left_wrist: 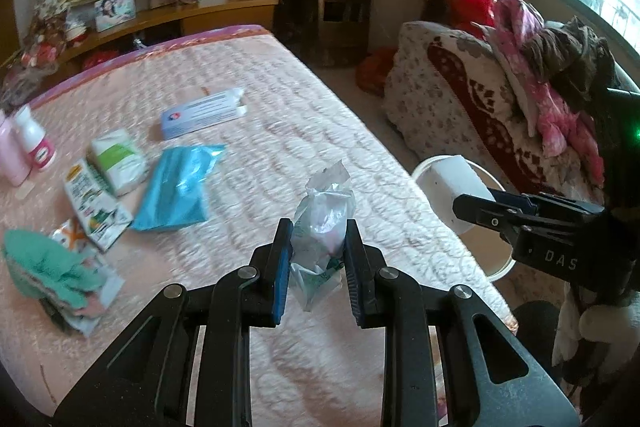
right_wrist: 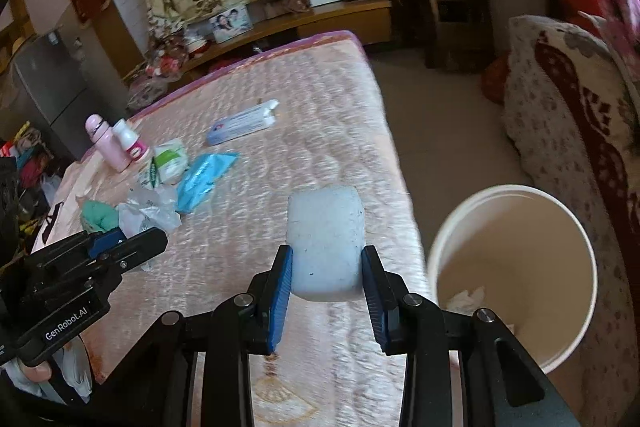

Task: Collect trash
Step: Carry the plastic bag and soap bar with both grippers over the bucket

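Note:
My left gripper (left_wrist: 318,233) is shut on a crumpled clear plastic bag (left_wrist: 322,219) and holds it above the pink bed (left_wrist: 280,131). My right gripper (right_wrist: 327,259) is shut on a white foam block (right_wrist: 326,243), held above the bed's right edge, left of the white bin (right_wrist: 512,279). The bin stands on the floor beside the bed with some crumpled paper (right_wrist: 466,299) inside. The foam block (left_wrist: 456,187) and bin (left_wrist: 494,259) also show in the left wrist view, with the right gripper (left_wrist: 480,215). The left gripper (right_wrist: 132,243) and its bag (right_wrist: 150,211) show in the right wrist view.
On the bed lie a blue wrapper (left_wrist: 176,187), a white-green packet (left_wrist: 118,161), a printed carton (left_wrist: 94,203), a long blue-white box (left_wrist: 204,115), a green cloth (left_wrist: 48,267) and two pink-white bottles (left_wrist: 28,147). A covered sofa (right_wrist: 580,131) stands right of the bin.

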`<state>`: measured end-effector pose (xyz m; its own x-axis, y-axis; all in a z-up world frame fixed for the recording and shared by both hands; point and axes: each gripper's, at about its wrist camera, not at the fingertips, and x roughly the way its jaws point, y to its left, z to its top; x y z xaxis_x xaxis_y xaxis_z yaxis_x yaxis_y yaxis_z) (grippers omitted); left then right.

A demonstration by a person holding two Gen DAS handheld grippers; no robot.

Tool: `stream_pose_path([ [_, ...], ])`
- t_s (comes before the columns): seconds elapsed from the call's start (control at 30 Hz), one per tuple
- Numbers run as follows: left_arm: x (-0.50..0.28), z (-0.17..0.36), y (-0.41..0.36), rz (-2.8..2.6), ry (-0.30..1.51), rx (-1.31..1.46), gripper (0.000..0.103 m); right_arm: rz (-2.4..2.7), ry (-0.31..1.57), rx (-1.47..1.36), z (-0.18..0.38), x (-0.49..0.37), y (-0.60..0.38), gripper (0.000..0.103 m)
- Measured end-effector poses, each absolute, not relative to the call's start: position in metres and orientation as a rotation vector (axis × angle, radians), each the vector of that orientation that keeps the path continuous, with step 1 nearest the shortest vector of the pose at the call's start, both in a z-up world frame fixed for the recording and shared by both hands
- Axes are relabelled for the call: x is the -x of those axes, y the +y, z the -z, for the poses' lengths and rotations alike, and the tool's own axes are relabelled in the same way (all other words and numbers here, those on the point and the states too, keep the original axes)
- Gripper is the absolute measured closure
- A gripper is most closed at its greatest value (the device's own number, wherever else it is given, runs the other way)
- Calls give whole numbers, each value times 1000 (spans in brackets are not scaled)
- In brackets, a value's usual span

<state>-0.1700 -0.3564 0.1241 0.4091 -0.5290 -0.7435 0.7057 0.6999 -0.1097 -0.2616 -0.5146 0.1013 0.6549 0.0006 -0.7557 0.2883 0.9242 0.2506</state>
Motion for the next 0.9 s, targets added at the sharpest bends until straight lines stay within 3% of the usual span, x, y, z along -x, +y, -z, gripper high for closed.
stream_pose_path([
  [0.9, 201, -103, -490, 988, 900, -277, 81, 413, 867, -478, -80, 333, -625, 70],
])
